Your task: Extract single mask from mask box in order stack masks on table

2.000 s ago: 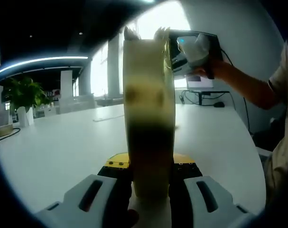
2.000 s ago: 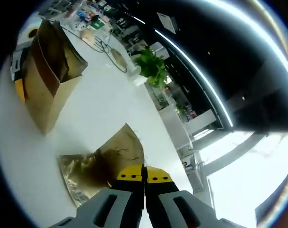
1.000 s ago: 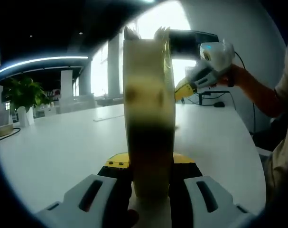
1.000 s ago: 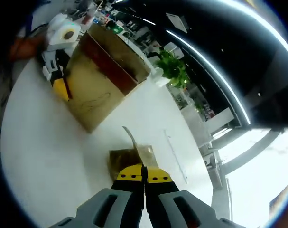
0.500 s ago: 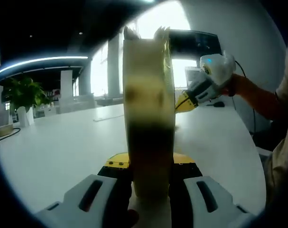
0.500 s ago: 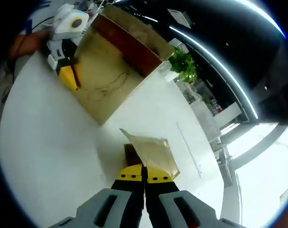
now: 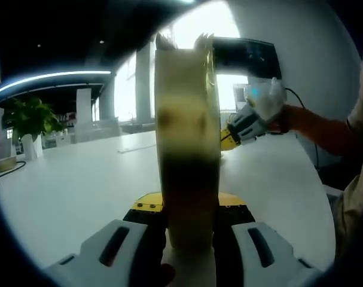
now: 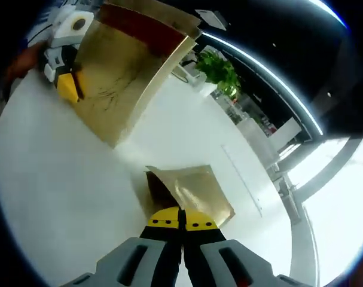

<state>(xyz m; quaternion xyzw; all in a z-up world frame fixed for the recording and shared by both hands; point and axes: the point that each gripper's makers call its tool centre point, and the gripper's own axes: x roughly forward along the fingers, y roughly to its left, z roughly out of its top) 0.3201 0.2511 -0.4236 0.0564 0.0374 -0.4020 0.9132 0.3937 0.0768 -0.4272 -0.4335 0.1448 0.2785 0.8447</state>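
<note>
A tan mask box stands upright and edge-on in the left gripper view, and my left gripper is shut on its lower end. Right of the box, a hand holds my right gripper low over the white table. In the right gripper view, my right gripper is shut on a gold-coloured mask packet that hangs just over the table. The mask box fills the upper left there, with my left gripper at its side.
A potted plant stands at the far left of the table, also seen as the plant behind the box. A dark monitor and cables sit at the back right. The person's arm and body are on the right.
The right gripper has come down and closer to the box with the mask packet, which now hangs lower over the table. The left gripper and box have stayed still.
</note>
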